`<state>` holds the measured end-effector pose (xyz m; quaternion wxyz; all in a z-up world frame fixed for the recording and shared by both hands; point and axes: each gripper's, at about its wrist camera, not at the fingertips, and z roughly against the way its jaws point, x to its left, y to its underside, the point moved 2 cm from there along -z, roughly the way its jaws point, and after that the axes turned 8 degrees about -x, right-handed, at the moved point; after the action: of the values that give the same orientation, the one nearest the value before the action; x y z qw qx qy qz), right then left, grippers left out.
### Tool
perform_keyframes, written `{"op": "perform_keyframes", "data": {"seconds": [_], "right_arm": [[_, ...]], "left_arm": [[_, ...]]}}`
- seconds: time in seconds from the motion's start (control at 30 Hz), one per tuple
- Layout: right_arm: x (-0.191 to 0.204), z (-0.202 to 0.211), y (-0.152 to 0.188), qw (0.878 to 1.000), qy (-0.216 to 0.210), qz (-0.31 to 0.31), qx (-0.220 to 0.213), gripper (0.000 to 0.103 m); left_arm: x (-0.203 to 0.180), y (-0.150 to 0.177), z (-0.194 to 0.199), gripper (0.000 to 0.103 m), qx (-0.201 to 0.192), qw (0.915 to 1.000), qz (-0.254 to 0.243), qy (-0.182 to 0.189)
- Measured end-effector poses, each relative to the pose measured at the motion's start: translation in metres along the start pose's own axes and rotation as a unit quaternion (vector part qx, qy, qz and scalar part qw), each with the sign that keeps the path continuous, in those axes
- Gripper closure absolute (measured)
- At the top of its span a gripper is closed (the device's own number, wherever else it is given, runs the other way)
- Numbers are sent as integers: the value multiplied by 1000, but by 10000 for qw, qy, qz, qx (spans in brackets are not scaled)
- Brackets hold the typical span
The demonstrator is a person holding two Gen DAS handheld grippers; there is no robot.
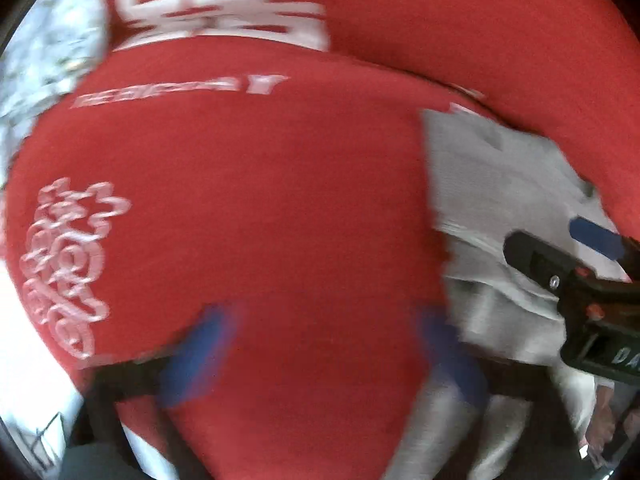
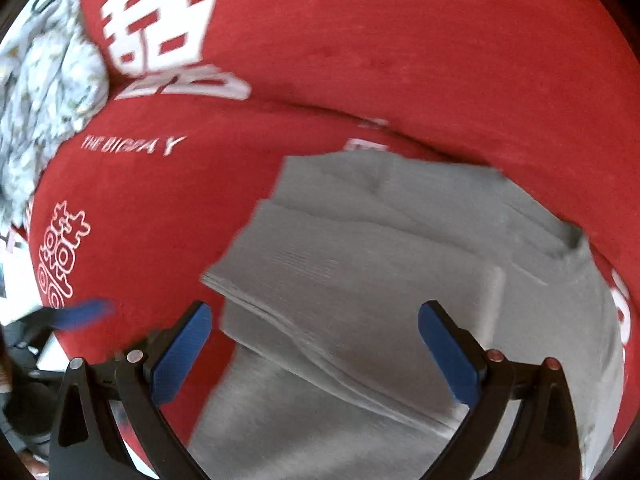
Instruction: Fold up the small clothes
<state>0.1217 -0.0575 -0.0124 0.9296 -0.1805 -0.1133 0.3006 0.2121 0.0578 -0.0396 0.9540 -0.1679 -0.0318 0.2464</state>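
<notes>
A grey garment [image 2: 360, 280], partly folded into layers, lies on a red cloth [image 2: 180, 220] with white lettering. My right gripper [image 2: 316, 344] is open with its blue pads spread just above the garment's near part, holding nothing. My left gripper [image 1: 320, 352] is open, blurred, over bare red cloth to the left of the garment [image 1: 492, 200]. The right gripper [image 1: 560, 248] shows at the right of the left wrist view, on the garment. A blurred blue finger of the left gripper [image 2: 84, 312] shows at the left of the right wrist view.
A second red cushion or fold with large white characters [image 2: 160, 32] rises behind. A pale patterned fabric [image 2: 48, 92] lies at the far left. The red surface's edge drops off at the lower left [image 1: 36, 380].
</notes>
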Motion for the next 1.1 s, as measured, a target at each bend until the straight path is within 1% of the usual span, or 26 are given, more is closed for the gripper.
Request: {"op": "perform_keyframes", "data": {"seconds": [0.1, 0.17, 0.2, 0.23, 0.27, 0.3, 0.33, 0.37, 0.43, 0.47, 0.53, 0.63, 0.7, 0.73, 0.8, 0.87, 0.93, 0.97, 1.03, 1.1], "right_arm": [[21, -19, -2, 9996, 44, 289, 27, 1], [29, -30, -4, 9987, 247, 441, 47, 7], [32, -37, -5, 9980, 348, 515, 98, 17], [33, -42, -6, 9978, 370, 522, 159, 37], [31, -47, -6, 9976, 433, 495, 227, 46], [29, -45, -8, 9978, 461, 451, 134, 63], [23, -39, -11, 9991, 305, 284, 28, 84], [15, -31, -14, 9997, 249, 48, -58, 84], [-7, -10, -17, 9978, 44, -543, -370, 84], [-23, 4, -17, 9943, -96, -919, -538, 84], [-57, 27, -9, 9852, -226, -1518, -761, 84], [-101, 46, 7, 9721, -326, -2151, -875, 86], [-127, 52, 20, 9642, -603, -2455, -804, 86], [-137, 55, 27, 9606, -674, -2587, -759, 86], [-152, 60, 37, 9553, -633, -2785, -762, 86], [-171, 65, 48, 9422, -554, -3198, -826, 86], [-198, 67, 63, 9225, -414, -3731, -896, 87], [-207, 72, 68, 9163, -335, -3880, -938, 87], [-229, 79, 79, 9073, -147, -4075, -1021, 87], [-256, 89, 92, 9028, 94, -4166, -1063, 87]], "left_arm": [[11, 0, -1, 1, 20, 10000, -37, -86], [16, 1, -4, 1, 59, 9999, -1, -91], [19, 2, -6, 1, 78, 9999, -21, -142], [19, 3, -7, 1, 73, 9998, -35, -164], [21, 3, -7, 1, 69, 9998, -41, -184], [23, 3, -8, 1, 95, 9998, -38, -186], [23, 3, -10, 1, 127, 9998, -36, -171], [23, 3, -12, 1, 176, 9998, -24, -129], [20, 5, -12, 1, 208, 9997, -41, -111], [18, 4, -12, 1, 212, 9997, -87, -73], [11, -2, -12, 1, 189, 9997, -180, -37], [-1, -13, -10, 1, 98, 9997, -236, 24], [-13, -22, -10, 1, 29, 9996, -279, 67], [-21, -26, -10, 1, 19, 9994, -341, 94], [-37, -30, -10, 1, -28, 9986, -504, 130], [-55, -35, -7, 1, -116, 9974, -690, 162], [-65, -40, -6, 1, -168, 9966, -785, 175], [-68, -42, -6, 1, -178, 9963, -821, 186], [-74, -48, -9, 1, -189, 9960, -857, 192], [-74, -55, -17, 1, -172, 9962, -833, 179]]}}
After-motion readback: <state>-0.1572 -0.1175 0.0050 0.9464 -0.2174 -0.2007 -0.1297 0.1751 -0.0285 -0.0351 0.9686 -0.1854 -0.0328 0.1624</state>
